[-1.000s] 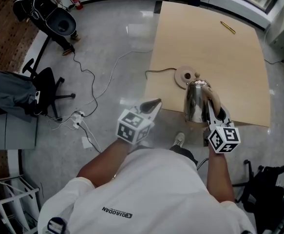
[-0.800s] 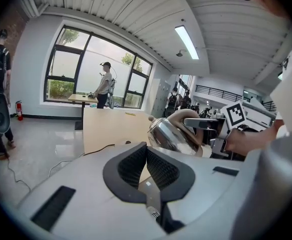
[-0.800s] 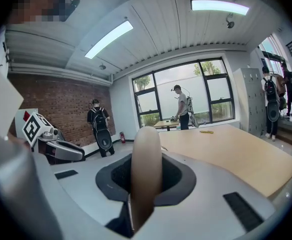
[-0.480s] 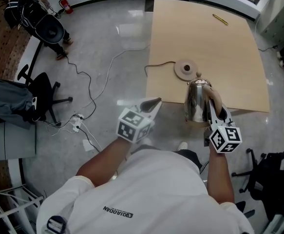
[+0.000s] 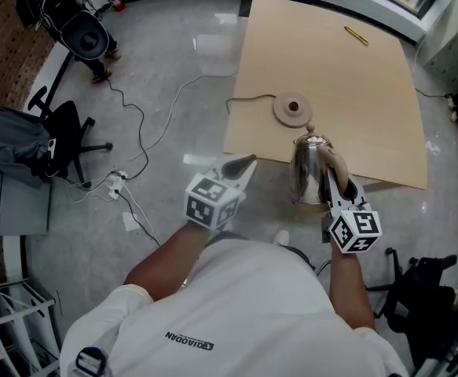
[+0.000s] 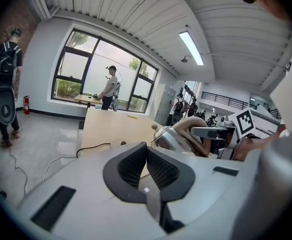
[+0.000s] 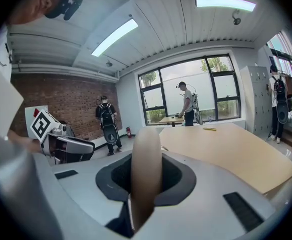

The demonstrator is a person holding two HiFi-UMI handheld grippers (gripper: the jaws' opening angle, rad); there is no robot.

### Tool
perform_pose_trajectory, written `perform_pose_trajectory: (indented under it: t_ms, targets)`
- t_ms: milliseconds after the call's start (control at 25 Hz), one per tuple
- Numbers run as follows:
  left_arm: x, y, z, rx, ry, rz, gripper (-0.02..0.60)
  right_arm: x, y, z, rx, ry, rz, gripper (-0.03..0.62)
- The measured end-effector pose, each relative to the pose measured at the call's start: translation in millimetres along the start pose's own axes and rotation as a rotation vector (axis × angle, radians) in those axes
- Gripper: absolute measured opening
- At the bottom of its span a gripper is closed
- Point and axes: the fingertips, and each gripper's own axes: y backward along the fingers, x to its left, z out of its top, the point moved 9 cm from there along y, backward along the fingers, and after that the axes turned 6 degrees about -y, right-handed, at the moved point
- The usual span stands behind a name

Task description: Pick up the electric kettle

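Note:
The steel electric kettle (image 5: pixel 307 173) with a tan handle hangs over the near edge of the tan table (image 5: pixel 346 93), off its round base (image 5: pixel 293 108). My right gripper (image 5: pixel 335 184) is shut on the handle from behind; in the right gripper view the tan handle (image 7: pixel 146 154) fills the gap between the jaws. My left gripper (image 5: pixel 247 163) floats left of the kettle over the floor, shut and empty. In the left gripper view its pads (image 6: pixel 158 170) meet, with the kettle (image 6: pixel 172 139) just beyond to the right.
The base's cord (image 5: pixel 248 100) runs off the table's left edge to a power strip (image 5: pixel 115 183) on the floor. A yellow pen (image 5: pixel 357 35) lies at the far end of the table. An office chair with a grey jacket (image 5: pixel 20 144) stands left, a black chair (image 5: pixel 421 289) at the lower right.
The kettle in my right gripper has drawn away from its base toward the table's near edge. The left gripper has shifted along with it, still shut and empty.

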Motion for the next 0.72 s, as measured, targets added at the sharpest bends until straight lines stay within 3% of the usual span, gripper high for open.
perform_pose_trajectory:
  t_ms: [360, 720]
  targets:
    - [-8, 4, -4, 0.014, 0.005, 0.031, -0.005, 3, 5, -5, -0.006, -0.017, 0.038, 0.074]
    - [-20, 2, -6, 0.044, -0.02, 0.013, -0.005, -1, 11, -12, -0.017, -0.022, 0.035, 0.074]
